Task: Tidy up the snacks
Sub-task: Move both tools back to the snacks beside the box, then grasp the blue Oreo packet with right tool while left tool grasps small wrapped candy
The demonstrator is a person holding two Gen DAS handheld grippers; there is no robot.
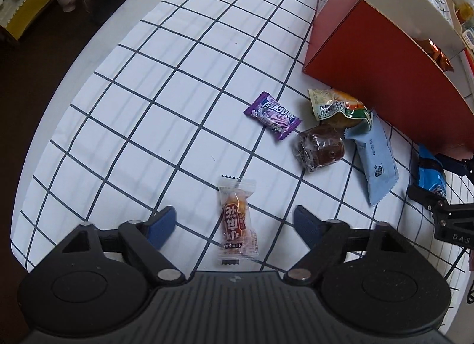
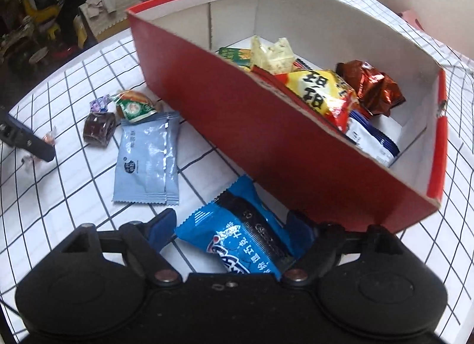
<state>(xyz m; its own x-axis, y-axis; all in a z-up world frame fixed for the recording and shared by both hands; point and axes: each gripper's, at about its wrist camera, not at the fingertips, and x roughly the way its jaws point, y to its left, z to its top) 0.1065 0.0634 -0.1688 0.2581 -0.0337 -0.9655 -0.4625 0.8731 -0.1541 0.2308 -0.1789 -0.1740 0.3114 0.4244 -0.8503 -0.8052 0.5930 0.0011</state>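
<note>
L claw (image 1: 234, 225) spread over small red candy (image 1: 237, 219) on counter (image 1: 133, 101), not touching. R claw (image 2: 229, 233) straddles blue snack pack (image 2: 246, 234) beside red box (image 2: 266, 142); pinch unclear.

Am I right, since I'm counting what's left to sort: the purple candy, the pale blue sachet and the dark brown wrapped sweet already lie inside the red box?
No. The right wrist view shows the purple candy, pale blue sachet and dark brown wrapped sweet on the checked tablecloth, outside the red box.

Red box (image 2: 266, 136) on white, black-gridded tablecloth (image 1: 148, 107)
</note>
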